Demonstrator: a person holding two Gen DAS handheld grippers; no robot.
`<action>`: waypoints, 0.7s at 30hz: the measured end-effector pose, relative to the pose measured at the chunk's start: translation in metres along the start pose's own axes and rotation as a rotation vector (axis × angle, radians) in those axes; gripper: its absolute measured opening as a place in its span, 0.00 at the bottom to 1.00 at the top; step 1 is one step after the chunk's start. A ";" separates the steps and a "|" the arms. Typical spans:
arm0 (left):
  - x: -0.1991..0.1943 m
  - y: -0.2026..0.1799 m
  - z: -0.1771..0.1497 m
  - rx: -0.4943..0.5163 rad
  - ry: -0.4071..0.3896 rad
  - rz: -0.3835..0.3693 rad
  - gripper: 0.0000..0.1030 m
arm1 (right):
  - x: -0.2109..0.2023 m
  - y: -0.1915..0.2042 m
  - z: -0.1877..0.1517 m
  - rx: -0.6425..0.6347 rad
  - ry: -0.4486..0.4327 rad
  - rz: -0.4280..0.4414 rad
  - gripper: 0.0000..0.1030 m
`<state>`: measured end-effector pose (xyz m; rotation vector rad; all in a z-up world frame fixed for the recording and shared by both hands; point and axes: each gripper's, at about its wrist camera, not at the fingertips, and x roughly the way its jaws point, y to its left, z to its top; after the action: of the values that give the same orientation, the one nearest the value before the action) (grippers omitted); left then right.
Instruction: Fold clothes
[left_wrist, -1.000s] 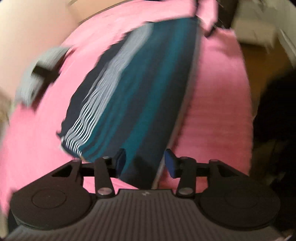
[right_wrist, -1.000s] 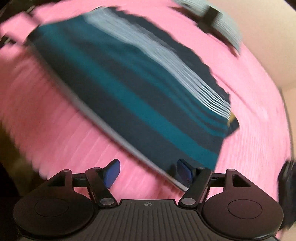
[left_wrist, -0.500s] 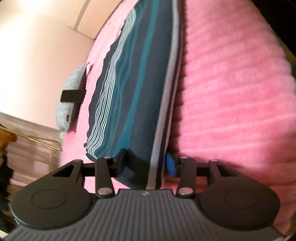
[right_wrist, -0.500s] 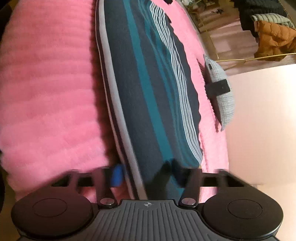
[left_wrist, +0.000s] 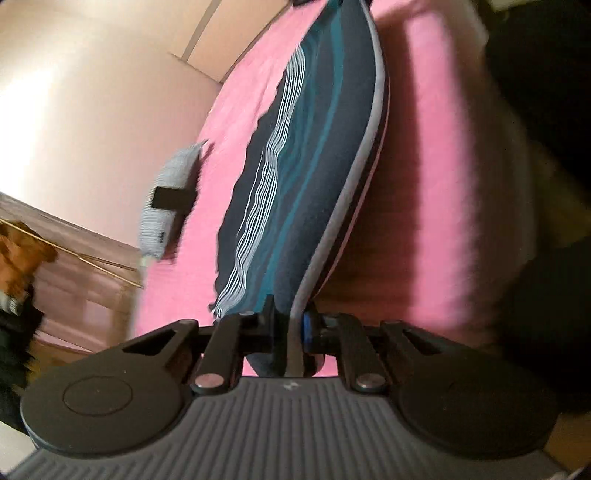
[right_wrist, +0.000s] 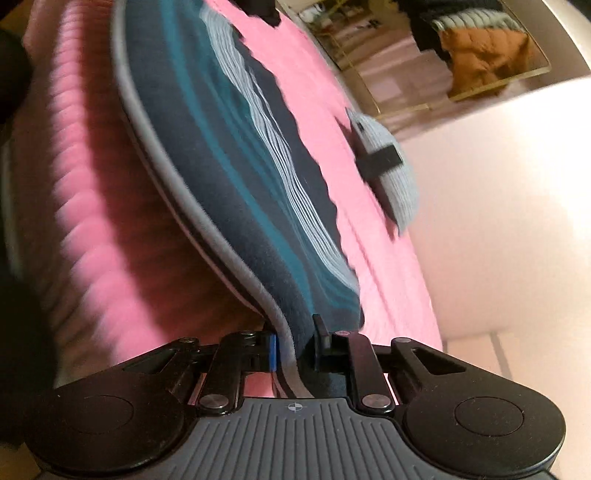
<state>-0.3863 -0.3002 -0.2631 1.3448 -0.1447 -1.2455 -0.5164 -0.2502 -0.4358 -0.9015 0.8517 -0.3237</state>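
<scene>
A navy garment with teal bands and thin white stripes (left_wrist: 306, 155) lies folded on a pink fluffy blanket (left_wrist: 424, 206). My left gripper (left_wrist: 290, 328) is shut on the garment's near edge at one end. My right gripper (right_wrist: 295, 347) is shut on the same near edge at the other end, and the garment (right_wrist: 236, 162) stretches away from it. The near edge is lifted off the blanket and casts a shadow under it.
A folded grey knit piece with a black band (left_wrist: 170, 199) lies on the blanket beyond the garment, also in the right wrist view (right_wrist: 388, 162). A pale wall (left_wrist: 92, 92) borders the far side. A mirror with hanging clothes (right_wrist: 476, 48) stands behind.
Both grippers came down onto the garment's near edge and closed on it. The edge has since risen off the blanket.
</scene>
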 end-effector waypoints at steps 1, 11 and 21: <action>-0.015 -0.009 0.009 -0.019 -0.006 -0.020 0.10 | -0.010 0.005 -0.010 0.015 0.014 0.006 0.15; -0.036 -0.049 0.014 -0.132 0.070 -0.060 0.23 | -0.044 0.040 -0.030 0.046 0.083 -0.065 0.59; -0.061 -0.036 -0.028 -0.301 0.090 -0.073 0.27 | -0.111 0.062 0.079 0.182 -0.236 0.181 0.59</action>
<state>-0.4125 -0.2283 -0.2659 1.1493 0.1517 -1.2106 -0.5322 -0.1053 -0.4025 -0.6730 0.6676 -0.1313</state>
